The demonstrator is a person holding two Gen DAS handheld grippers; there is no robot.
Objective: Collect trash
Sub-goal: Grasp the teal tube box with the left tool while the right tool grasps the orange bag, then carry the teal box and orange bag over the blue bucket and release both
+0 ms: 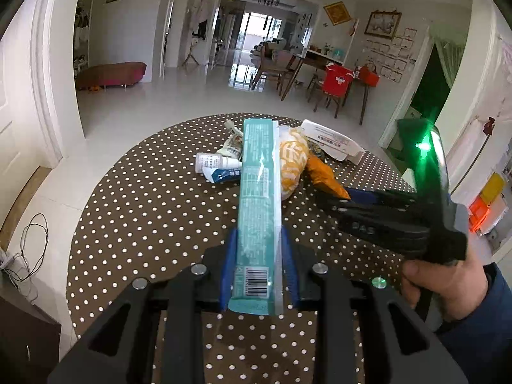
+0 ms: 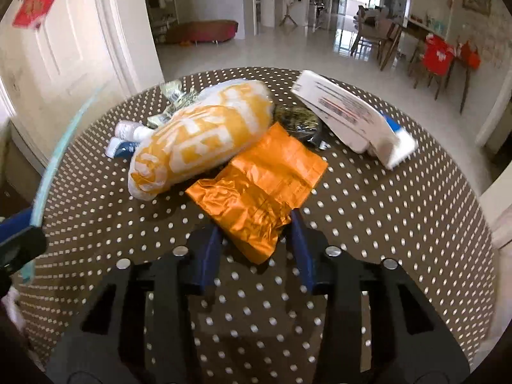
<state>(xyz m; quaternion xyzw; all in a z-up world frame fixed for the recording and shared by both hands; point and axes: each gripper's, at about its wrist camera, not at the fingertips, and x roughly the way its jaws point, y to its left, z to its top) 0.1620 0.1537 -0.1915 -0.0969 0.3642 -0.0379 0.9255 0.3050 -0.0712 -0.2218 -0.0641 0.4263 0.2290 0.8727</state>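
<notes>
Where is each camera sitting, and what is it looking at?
Left wrist: sits on the left tool, looking along the long teal carton it grips; a hand shows.
Right wrist: sits on the right tool, looking down at the crinkled orange foil wrapper between its fingers.
Both see the brown polka-dot round table and the yellow-and-white plastic bag.

teal box [image 1: 260, 198] in left hand-held gripper [image 1: 260, 275]

Both views look forward and downward along their own gripper's fingers, from close above the round dotted table [image 1: 134, 211]. The left wrist view faces twelve o'clock down the hall, with the right gripper [image 1: 344, 196] entering at three o'clock. The right wrist view sits nearer the trash pile [image 2: 204, 134], which both share, with the left gripper [image 2: 22, 227] at nine o'clock.
</notes>
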